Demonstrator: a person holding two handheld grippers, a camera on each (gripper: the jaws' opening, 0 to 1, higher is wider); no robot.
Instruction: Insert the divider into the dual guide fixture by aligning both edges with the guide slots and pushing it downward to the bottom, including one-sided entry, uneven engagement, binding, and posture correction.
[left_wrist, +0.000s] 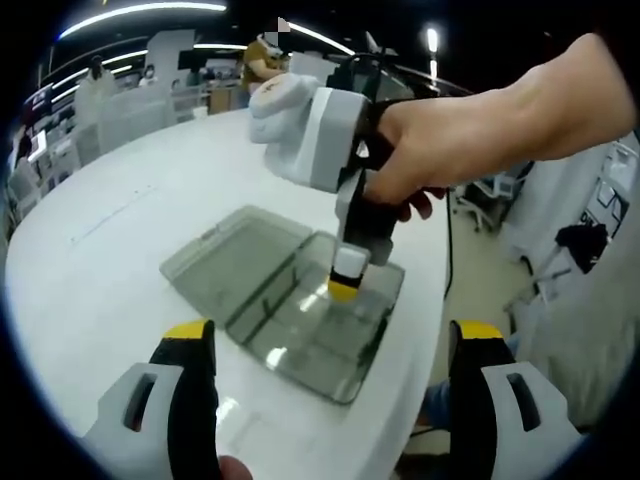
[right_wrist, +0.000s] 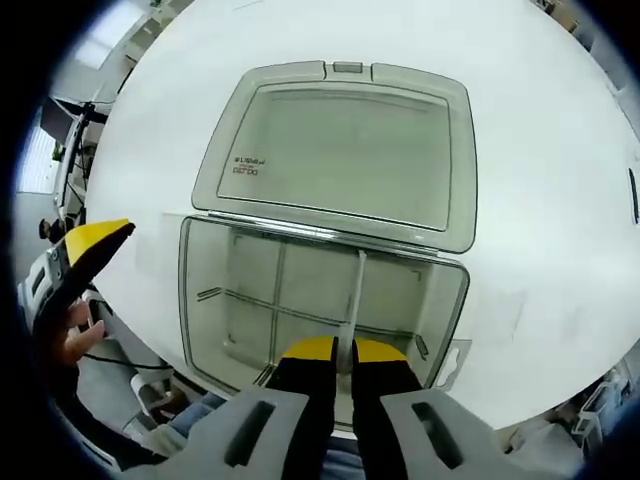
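Left gripper view: left gripper jaws at bottom corners, spread wide, nothing between them. Clear box sits at frame centre on white table, hinged lid lying flat open toward upper left. Right gripper comes down from upper right, held by a hand, yellow tips down inside the box; what they pinch is hard to make out here, clear plastic on clear plastic. Background shelves and people at top, blurry.

Right gripper view: right gripper at bottom centre, jaws narrow, nearly touching, clamped on the near end of the divider, a thin clear strip running up the frame across the box interior. Strip's lower end hidden behind the tips; whether both edges sit in the guide slots cannot be told. Other partitions inside faint. Lid flat in upper half, small unreadable label. Left gripper tip at left edge, cut off.
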